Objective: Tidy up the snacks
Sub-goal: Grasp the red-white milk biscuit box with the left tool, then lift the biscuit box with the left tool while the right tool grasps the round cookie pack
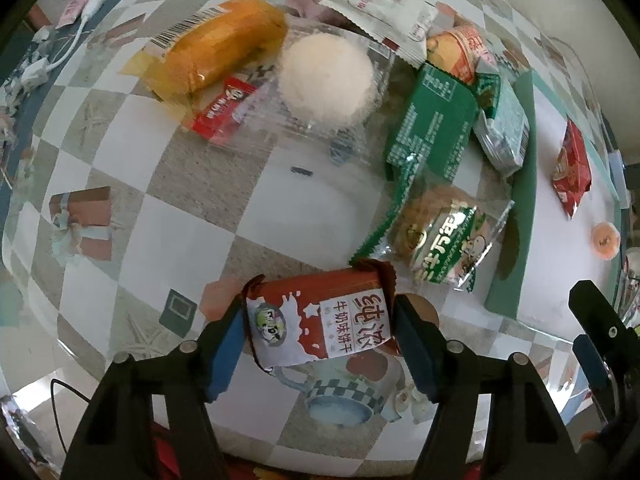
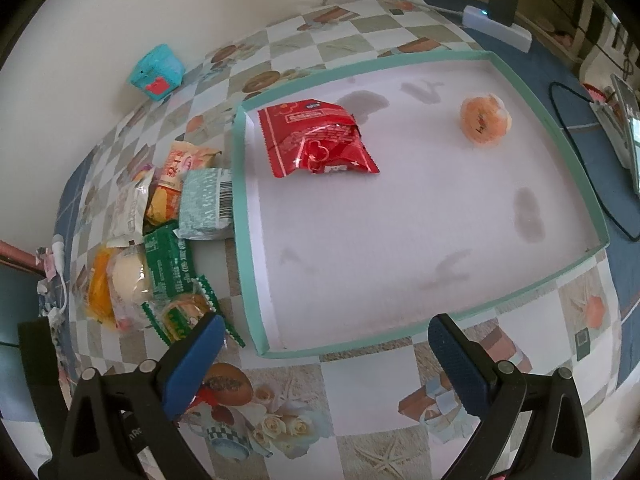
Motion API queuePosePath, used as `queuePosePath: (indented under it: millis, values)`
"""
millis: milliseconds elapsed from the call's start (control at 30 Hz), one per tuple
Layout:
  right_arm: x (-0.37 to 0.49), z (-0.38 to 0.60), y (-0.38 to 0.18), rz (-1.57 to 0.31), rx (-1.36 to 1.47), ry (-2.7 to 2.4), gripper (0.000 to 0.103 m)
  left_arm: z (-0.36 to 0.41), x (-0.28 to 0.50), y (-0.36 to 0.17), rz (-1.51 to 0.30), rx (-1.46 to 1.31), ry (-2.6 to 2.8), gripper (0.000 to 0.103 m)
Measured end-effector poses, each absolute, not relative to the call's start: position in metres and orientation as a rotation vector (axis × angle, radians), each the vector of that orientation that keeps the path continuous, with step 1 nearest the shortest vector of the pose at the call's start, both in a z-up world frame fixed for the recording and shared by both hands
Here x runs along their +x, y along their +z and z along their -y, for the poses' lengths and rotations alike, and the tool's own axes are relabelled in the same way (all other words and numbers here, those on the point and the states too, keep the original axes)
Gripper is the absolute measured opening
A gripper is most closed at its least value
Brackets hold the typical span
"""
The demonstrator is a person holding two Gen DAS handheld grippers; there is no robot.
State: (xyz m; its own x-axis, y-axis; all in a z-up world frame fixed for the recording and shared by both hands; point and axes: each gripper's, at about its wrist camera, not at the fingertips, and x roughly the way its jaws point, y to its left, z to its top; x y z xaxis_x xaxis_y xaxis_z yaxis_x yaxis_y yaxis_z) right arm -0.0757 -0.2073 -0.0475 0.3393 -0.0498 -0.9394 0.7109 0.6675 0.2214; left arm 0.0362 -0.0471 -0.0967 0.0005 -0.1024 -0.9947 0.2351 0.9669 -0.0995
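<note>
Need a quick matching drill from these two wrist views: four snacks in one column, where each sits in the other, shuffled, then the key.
Things:
1. red-and-white biscuit pack
2. red foil packet
3. orange jelly cup
4. white round cake

Places:
A. in the tray, near its far left corner
B. between the jaws of the left gripper
C. in the pile on the tablecloth, in a clear wrapper
D. in the tray, toward its far right side

Pairs: 1-B, 2-A, 3-D, 4-C
</note>
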Motion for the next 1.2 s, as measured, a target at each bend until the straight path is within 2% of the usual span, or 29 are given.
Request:
queuePosePath:
  millis: [800, 1200]
  values:
    - [-0.027, 0.142, -0.044, -1.094, 0.482, -0.305, 0.102, -0.022, 0.074, -0.07, -1.416, -0.08, -0.025, 0.071]
    - [-0.007, 0.109, -0.054, -1.102, 0.423, -0.201, 0.093, -0.058, 0.086, -0.071, -1.413, -0.138, 0.015, 0.071]
